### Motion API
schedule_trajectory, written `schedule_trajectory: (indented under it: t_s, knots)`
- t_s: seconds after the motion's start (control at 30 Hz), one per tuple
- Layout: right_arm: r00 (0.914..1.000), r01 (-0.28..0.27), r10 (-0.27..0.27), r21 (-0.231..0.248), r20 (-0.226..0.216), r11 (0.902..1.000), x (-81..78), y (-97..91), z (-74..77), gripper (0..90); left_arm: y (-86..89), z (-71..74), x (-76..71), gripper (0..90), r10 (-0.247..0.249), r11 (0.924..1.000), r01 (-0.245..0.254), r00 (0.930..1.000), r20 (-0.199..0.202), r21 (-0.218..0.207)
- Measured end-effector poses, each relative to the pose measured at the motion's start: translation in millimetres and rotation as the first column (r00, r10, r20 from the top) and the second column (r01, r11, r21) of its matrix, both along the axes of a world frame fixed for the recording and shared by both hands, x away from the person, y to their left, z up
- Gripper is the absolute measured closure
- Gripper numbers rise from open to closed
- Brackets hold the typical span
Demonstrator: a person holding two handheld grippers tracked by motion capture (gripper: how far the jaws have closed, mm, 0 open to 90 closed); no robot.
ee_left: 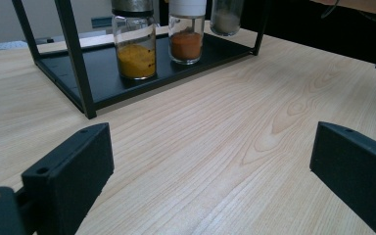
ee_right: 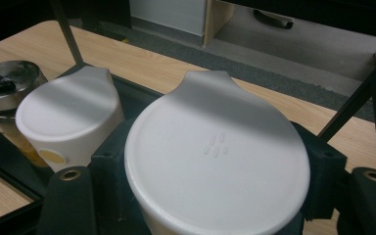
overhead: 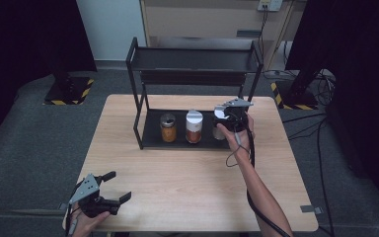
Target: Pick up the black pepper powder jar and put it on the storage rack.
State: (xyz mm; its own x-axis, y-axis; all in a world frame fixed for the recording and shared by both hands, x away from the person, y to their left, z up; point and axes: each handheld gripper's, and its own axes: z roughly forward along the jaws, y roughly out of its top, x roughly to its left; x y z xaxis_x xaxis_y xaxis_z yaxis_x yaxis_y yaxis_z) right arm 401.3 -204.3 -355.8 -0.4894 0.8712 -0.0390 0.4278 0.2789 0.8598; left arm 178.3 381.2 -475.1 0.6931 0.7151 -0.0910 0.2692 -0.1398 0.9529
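Note:
A black two-tier rack [overhead: 150, 140] stands at the back of the wooden table [overhead: 192, 182]. Its lower shelf [ee_left: 103, 85] carries a metal-lidded jar of yellow powder [overhead: 168, 129] [ee_left: 136, 54] and a white-capped jar of orange powder [overhead: 193, 128] [ee_left: 186, 41]. At the shelf's right end is a third jar [overhead: 219, 131] [ee_left: 226, 17] with pale grey contents. My right gripper [overhead: 228, 118] [ee_right: 218, 171] is shut on it, jaws either side of its white cap [ee_right: 215, 127]. My left gripper [overhead: 117, 186] [ee_left: 210, 161] rests open near the table's front left corner, nothing between its jaws.
The rack's upper shelf [overhead: 192, 59] and right posts [overhead: 256, 74] stand close above and beside my right gripper. The neighbouring white cap [ee_right: 68, 117] sits just left of the held jar. A cable [overhead: 234, 150] hangs from the right gripper. Bare wood lies between rack and front edge.

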Motion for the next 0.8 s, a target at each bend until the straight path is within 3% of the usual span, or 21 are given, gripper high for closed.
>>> schedule_trajectory:
  t_s: [0.8]
  knots:
    - [0.9996, 0.017, -0.017, -0.002, -0.022, 0.9999, 6.1, 4.3, -27.0, 30.7, 0.0, 0.1, -0.1, 1.6, -0.001, 1.0, 0.001, 1.0, 0.001, 0.001]
